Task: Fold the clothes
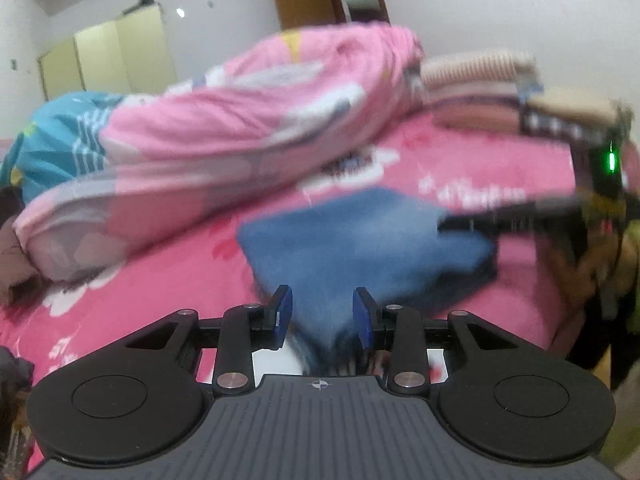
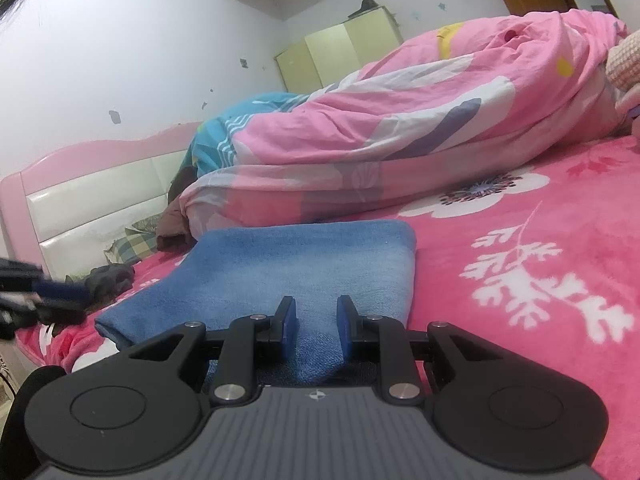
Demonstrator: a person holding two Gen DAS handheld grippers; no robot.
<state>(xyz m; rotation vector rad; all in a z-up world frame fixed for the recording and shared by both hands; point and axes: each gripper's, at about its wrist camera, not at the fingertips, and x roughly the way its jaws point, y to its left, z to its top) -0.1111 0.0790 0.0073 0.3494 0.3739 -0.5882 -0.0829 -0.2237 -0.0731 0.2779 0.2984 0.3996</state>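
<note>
Two handheld grippers meet a folded blue denim garment point(image 2: 288, 264) lying on a pink floral bedspread point(image 2: 540, 264), near the bed's edge. Motion blur smears most of the left wrist view: the striped folded pile point(image 1: 476, 76) at the back is hard to read, and what the other gripper is doing at the denim's far corner cannot be made out. A rolled pink duvet point(image 2: 400, 136) hides the far side of the bed; a teal quilt point(image 2: 216, 140) shows behind it, beside the pink-and-white headboard point(image 2: 92, 196). A dark bundle point(image 2: 112, 276) near the headboard is too small to identify.

Left gripper point(image 1: 323, 316) — level, low over the bedspread — has its blue-padded fingers point(image 1: 283, 308) parted, a corner of denim running between them; whether the pads touch the cloth cannot be told. Right gripper point(image 2: 316, 326) sits tilted, its fingers point(image 2: 289, 328) closer together, with denim passing between them, seemingly pinched.
</note>
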